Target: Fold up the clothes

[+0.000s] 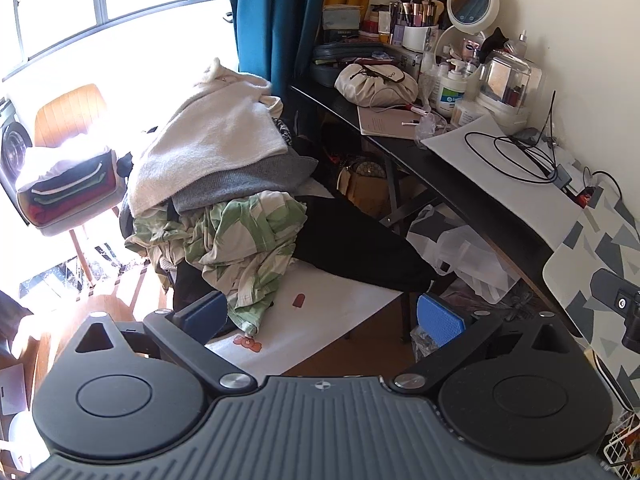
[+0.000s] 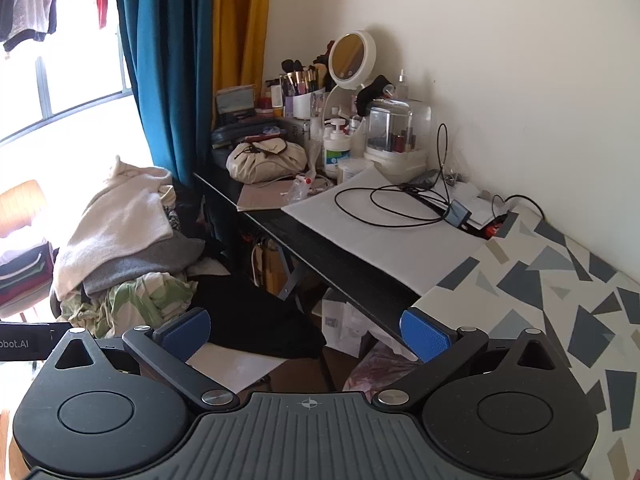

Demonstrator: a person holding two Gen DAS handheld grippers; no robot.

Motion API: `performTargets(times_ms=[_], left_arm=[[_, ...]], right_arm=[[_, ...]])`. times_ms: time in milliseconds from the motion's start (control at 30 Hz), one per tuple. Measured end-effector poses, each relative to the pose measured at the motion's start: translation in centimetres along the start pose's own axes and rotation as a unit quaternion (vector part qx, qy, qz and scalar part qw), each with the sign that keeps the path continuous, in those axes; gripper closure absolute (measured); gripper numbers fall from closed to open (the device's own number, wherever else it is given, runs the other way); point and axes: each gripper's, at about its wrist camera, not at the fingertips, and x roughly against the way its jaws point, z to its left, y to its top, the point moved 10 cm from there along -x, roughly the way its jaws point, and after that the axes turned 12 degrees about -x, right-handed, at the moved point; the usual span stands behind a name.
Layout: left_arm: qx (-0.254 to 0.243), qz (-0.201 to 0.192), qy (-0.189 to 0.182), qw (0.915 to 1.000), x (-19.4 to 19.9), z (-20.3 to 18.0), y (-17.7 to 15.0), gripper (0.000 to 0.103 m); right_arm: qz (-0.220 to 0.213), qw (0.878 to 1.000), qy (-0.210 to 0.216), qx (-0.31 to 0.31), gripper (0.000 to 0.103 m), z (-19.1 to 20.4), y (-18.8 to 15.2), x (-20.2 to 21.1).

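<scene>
- Left gripper hangs nearest, its blue pads spread wide and holding nothing.
- Right gripper is likewise wide open and empty.
- Clothes pile sits far left of both grippers on a white table: a cream towel on top, a grey knit under it, a green-patterned garment spilling near, a black garment to its right.
- Black desk runs along the right, crowded with a mirror, brushes, a lotion bottle, a pouch and cables.
- Blue curtain hangs behind the pile.
- Folded clothes rest on a chair at far left.
</scene>
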Motion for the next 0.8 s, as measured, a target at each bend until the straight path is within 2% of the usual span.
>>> performTargets(times_ms=[167, 267, 367, 467, 567, 700, 800], left_arm=[[-0.029, -0.005, 0.002, 0.9996, -0.2, -0.4, 0.7, 0.0], [-0.047, -0.008, 0.002, 0.9989, -0.4, -0.7, 1.2, 0.0], [-0.064, -0.012, 0.003, 0.9979, -0.5, -1.0, 1.6, 0.0], [-0.067, -0.027, 0.006, 0.9974, -0.9, -1.0, 2.5, 0.0], [-0.069, -0.042, 0.008, 0.9967, -1.3, -1.0, 3.4, 0.0], [-0.054, -0.074, -0.004, 0.9958, -1.0, 0.0, 3.9, 0.0], [-0.051, -0.076, -0.009, 0.9957, -1.0, 0.5, 4.0, 0.0]], right_arm=[[-0.015, 1.0, 0.007, -0.006, 0.001, 0.3, -0.1, 0.7], [0.001, 1.0, 0.014, -0.013, 0.001, -0.1, 0.2, 0.2], [0.001, 1.0, 0.007, 0.008, 0.001, 0.2, 0.4, 0.3], [0.0, 0.999, -0.003, 0.034, 0.001, 0.8, 0.5, 0.4], [0.021, 0.999, 0.007, 0.044, 0.001, 1.3, 0.6, -0.1], [0.03, 0.999, 0.025, 0.028, 0.001, 0.7, 1.5, -0.5], [0.041, 0.998, 0.051, 0.016, 0.001, 0.6, 1.9, -1.0]])
